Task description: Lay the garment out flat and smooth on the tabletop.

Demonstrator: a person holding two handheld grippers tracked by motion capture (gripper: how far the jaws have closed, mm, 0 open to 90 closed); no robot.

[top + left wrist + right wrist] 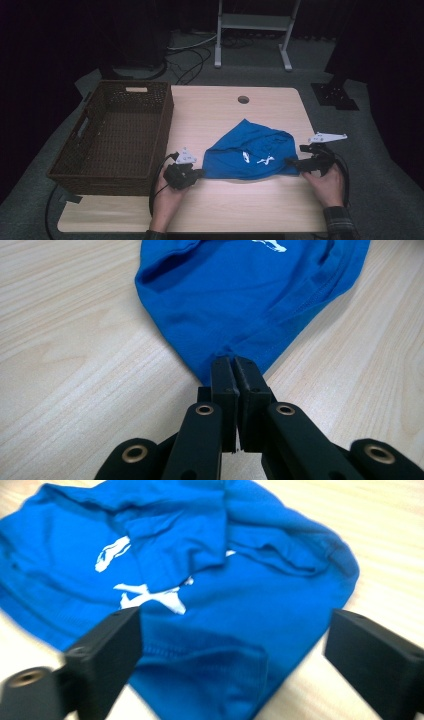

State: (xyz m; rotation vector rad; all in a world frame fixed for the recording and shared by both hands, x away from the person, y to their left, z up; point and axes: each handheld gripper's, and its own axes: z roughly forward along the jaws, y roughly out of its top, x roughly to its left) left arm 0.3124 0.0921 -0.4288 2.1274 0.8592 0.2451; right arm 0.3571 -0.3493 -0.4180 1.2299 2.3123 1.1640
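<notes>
A crumpled blue shirt (250, 150) with a white print lies on the wooden table (225, 205), right of centre. My left gripper (201, 173) sits at the shirt's near-left corner. In the left gripper view its jaws (234, 362) are pressed together on the tip of the blue fabric (250, 295). My right gripper (295, 155) is at the shirt's right edge. In the right gripper view it (235, 635) stands wide open, and the hem of the shirt (200, 580) lies between and below the two black jaws without touching the pads.
A dark brown wicker basket (165, 125) stands on the left part of the table, close to my left hand. There is a round cable hole (243, 99) at the table's far edge. A white metal stand (252, 22) is on the floor behind.
</notes>
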